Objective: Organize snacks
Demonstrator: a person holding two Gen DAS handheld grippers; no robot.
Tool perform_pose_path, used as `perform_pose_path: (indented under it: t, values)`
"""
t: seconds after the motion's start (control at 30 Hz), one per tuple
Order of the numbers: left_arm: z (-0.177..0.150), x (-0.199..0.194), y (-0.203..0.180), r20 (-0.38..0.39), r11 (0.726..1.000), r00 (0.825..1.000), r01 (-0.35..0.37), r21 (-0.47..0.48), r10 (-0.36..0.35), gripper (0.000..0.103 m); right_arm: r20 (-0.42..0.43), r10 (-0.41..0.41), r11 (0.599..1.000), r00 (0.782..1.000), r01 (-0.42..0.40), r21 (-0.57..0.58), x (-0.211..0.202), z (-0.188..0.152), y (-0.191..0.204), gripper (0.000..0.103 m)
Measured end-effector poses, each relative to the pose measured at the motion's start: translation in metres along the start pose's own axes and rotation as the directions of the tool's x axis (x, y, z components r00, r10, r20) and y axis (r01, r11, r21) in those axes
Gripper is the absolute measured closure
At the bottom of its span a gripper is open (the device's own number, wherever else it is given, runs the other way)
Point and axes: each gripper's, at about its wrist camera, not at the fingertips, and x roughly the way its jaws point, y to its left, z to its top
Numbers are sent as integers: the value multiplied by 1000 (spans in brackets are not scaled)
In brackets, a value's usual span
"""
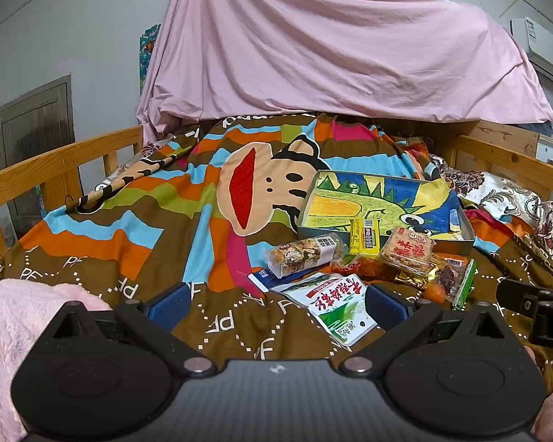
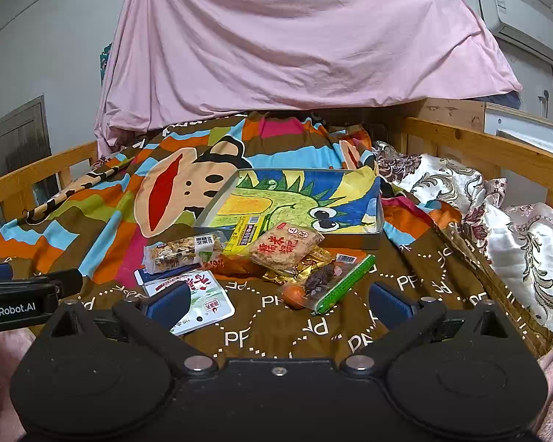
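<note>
Several snacks lie in a loose pile on the brown cartoon bedspread. Among them are a green-white packet, a clear nut bar, a yellow bar, an orange rice-cracker pack and a clear packet with a green edge. Behind them is a shallow grey tray lined with a dinosaur drawing; the yellow bar leans on its front rim. My left gripper hovers open just short of the green-white packet. My right gripper is open too, near the green-edged packet.
Wooden bed rails run along both sides. A pink sheet hangs across the back. Floral pillows lie at the right. A fluffy pink sleeve is at the lower left. The left tool's black body juts in beside the right one.
</note>
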Motion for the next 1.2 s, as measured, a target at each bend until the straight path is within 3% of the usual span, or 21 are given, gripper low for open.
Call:
perform_pose_path:
  t: [0.37, 0.67, 0.87, 1.0, 1.13, 1.2]
  values:
    - [-6, 10, 8, -31, 1000, 1000, -3, 4, 3, 0, -29, -8, 1000, 1000, 8, -7, 6, -3, 2, 0]
    - [10, 29, 11, -143, 999, 989, 36, -18, -39, 0, -98, -10, 1000, 995, 7, -26, 20, 8, 2, 0]
    - [28, 52, 13, -220, 995, 970, 100, -7, -99, 0, -157, 61, 997, 986, -68, -39, 42, 20, -4, 0]
    - [40, 80, 16, -297, 989, 943, 147, -25, -148, 0, -183, 77, 990, 980, -97, -102, 61, 29, -4, 0]
    - [50, 117, 11, -393, 976, 894, 214, -45, -214, 1, -252, 117, 979, 961, -153, -131, 85, 36, -6, 1]
    - [53, 132, 6, -419, 973, 881, 229, -27, -219, 1, -282, 126, 976, 951, -169, -137, 97, 39, -9, 0]
